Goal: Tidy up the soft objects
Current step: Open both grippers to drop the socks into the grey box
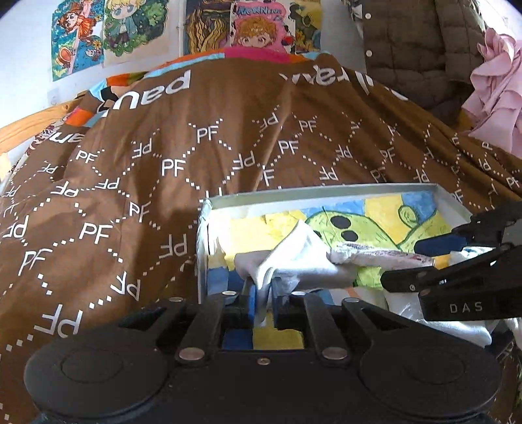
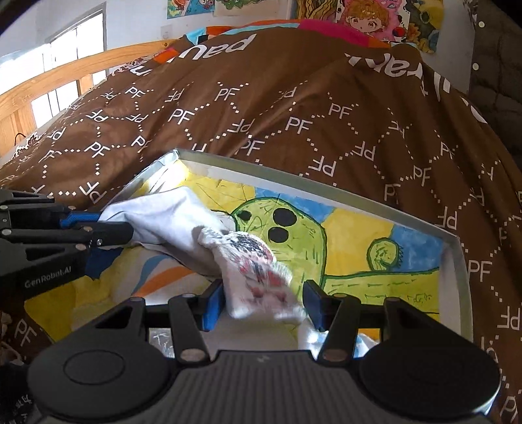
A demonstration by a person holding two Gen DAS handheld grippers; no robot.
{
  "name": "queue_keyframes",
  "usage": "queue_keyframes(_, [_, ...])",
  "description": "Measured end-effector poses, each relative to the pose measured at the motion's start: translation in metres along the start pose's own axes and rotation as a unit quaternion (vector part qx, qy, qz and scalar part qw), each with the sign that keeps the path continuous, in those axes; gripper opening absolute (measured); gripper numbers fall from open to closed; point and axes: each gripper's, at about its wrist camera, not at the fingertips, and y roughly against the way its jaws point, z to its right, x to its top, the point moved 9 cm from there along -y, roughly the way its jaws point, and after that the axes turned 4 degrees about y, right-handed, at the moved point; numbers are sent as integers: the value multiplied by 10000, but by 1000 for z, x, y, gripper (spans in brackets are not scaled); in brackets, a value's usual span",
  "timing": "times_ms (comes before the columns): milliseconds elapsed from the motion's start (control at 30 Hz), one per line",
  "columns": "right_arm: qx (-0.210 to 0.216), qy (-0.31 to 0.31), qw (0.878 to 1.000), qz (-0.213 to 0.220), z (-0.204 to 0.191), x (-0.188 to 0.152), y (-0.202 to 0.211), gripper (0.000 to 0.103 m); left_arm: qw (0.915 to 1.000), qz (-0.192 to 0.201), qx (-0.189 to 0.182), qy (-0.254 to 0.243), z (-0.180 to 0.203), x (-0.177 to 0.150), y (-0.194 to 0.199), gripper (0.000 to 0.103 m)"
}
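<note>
**Two claws holding a white garment over the painted box**

A shallow grey-rimmed box [image 2: 452, 277] is sitting on a bed covered by a brown duvet [image 1: 137, 182] printed with white "PF" letters. Its inside is showing a painted green cactus on yellow and blue.

The left claw [image 1: 265, 301] is reaching in over the near left part of the box. Its blue-padded fingers [image 1: 250, 301] are standing only a narrow gap apart, with a fold of white cloth [image 2: 163, 218] running between them; whether the pads are pressing on it cannot be told.

The same white cloth is stretching across to the right claw [image 2: 262, 301], over the near middle of the box. There its end, patterned in red and black [image 2: 251, 257], is hanging between that claw's fingers [image 2: 213, 305], which are standing about half open. The cloth is touching the left pad, while the right pad seems just clear of it, though blur is making this uncertain.

More white fabric [image 2: 313, 339] is lying in the box's near right corner. Cartoon posters [image 1: 254, 26] are hanging on the wall beyond the box.
</note>
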Motion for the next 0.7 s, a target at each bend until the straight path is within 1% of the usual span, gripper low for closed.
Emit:
queue_keyframes(100, [6, -51, 10000, 47, 2, -1, 5, 63, 10000, -74, 24, 41, -1, -1, 0, 18])
queue_keyframes(167, [5, -83, 9999, 104, 4, -2, 10, 72, 9999, -92, 20, 38, -1, -2, 2, 31])
queue_keyframes(200, [-3, -110, 9998, 145, 5, -2, 13, 74, 10000, -81, 21, 34, -1, -2, 3, 34])
queue_keyframes(267, [34, -184, 9996, 217, 8, -2, 19, 80, 10000, -20, 34, 60, -2, -3, 9, 52])
queue_keyframes(300, [59, -235, 9993, 273, 9, -2, 24, 82, 10000, 25, 39, 83, -2, -3, 11, 58])
queue_keyframes(333, [61, -256, 9991, 320, 10, -1, 28, 84, 9999, 81, 47, 111, -3, -4, 15, 66])
queue_keyframes(367, [49, -263, 9990, 368, 11, -1, 32, 86, 9998, 147, 59, 145, -4, -4, 19, 71])
queue_keyframes(400, [35, -271, 9987, 429, 12, 0, 37, 87, 9996, 196, 62, 173, -6, -4, 23, 72])
queue_keyframes(467, [23, -318, 9979, 563, 15, 2, 47, 92, 9992, 281, 73, 269, -9, -4, 30, 81])
queue_keyframes(567, [29, -378, 9962, 784, 17, 5, 62, 98, 9978, 432, 103, 492, -16, -2, 44, 90])
queue_keyframes(600, [28, -377, 9955, 873, 17, 6, 69, 99, 9971, 492, 113, 568, -18, -1, 49, 91])
queue_keyframes(667, [11, -349, 9942, 1020, 16, 7, 80, 102, 9959, 600, 158, 656, -21, 1, 59, 98])
queue_keyframes(700, [-15, -335, 9932, 1117, 16, 8, 87, 103, 9952, 665, 195, 690, -23, 1, 64, 98])
